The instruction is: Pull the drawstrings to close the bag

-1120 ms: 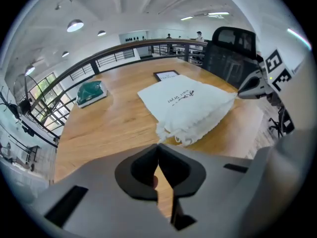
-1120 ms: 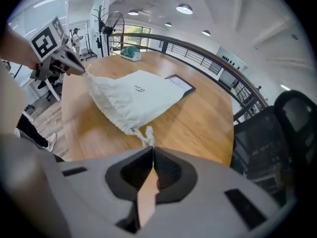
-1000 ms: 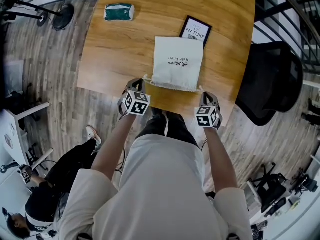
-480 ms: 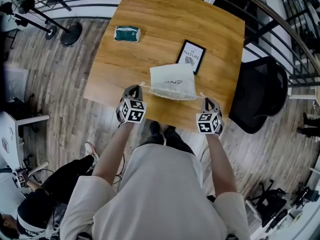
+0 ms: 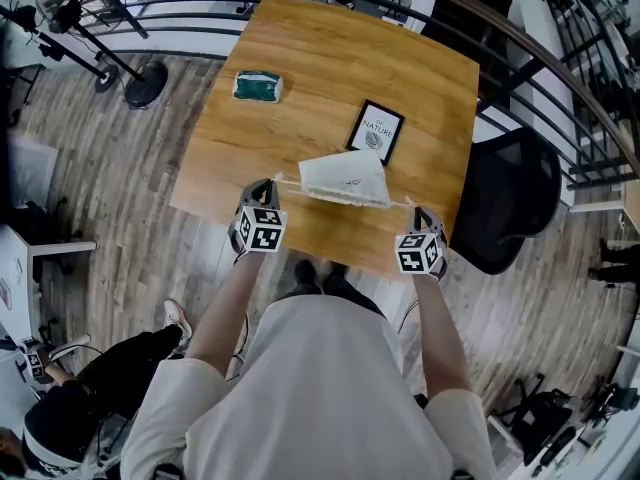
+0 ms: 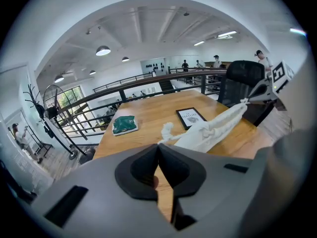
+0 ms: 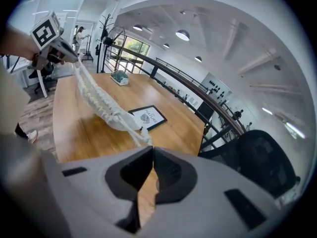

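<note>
one white drawstring bag (image 5: 345,176), strung taut between both grippers over near edge of wooden table (image 5: 300,78), mouth bunched into gathers. left gripper (image 5: 268,185): jaws pressed together, pinching left drawstring (image 6: 167,131) at tips. right gripper (image 5: 414,211): jaws pressed together, pinching right drawstring (image 7: 142,136) at tips. on table beyond bag: framed print (image 5: 376,133); green packet (image 5: 258,87) toward far left. black chair (image 5: 505,208) at table's right side.

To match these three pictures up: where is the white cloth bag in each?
Head view: white bag, centre, above the table's near edge.
Left gripper view: right of centre, slanting up-right.
Right gripper view: left of centre, slanting up-left.
Shared landmark: the black-framed card beside it.
</note>
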`<state>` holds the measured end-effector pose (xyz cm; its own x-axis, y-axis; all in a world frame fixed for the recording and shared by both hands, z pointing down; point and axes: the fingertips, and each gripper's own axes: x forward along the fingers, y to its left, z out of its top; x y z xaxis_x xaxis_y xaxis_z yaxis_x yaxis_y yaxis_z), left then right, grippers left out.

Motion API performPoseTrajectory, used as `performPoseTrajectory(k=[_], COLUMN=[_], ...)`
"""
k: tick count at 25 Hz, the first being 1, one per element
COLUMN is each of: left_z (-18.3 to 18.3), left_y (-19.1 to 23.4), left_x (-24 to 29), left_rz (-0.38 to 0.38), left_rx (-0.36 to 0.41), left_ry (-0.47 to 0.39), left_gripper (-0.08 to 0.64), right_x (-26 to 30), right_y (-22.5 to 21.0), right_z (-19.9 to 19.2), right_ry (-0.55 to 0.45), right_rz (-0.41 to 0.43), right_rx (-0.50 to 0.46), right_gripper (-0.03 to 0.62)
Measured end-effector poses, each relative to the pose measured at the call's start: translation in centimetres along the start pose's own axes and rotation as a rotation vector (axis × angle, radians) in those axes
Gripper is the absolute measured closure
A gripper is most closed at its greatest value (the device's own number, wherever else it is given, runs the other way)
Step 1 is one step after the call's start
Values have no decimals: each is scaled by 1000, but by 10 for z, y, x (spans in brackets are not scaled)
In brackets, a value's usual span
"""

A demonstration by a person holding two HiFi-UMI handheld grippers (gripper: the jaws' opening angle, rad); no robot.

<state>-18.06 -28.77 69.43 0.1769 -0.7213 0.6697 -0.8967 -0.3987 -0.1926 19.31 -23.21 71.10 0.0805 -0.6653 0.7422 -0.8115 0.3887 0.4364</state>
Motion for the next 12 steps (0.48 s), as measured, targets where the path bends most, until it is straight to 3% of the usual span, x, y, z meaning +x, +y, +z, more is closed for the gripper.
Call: performPoseTrajectory(k=[12], left_z=[15], left_y=[5], left_x=[-15], left_rz=[25], left_rx=[-23], left_ry=[-47], left_gripper=[561], right_x=[-13], right_y=[-34], right_z=[-11], right_ry=[0], right_rz=[-47], right_rx=[79], right_gripper=[583])
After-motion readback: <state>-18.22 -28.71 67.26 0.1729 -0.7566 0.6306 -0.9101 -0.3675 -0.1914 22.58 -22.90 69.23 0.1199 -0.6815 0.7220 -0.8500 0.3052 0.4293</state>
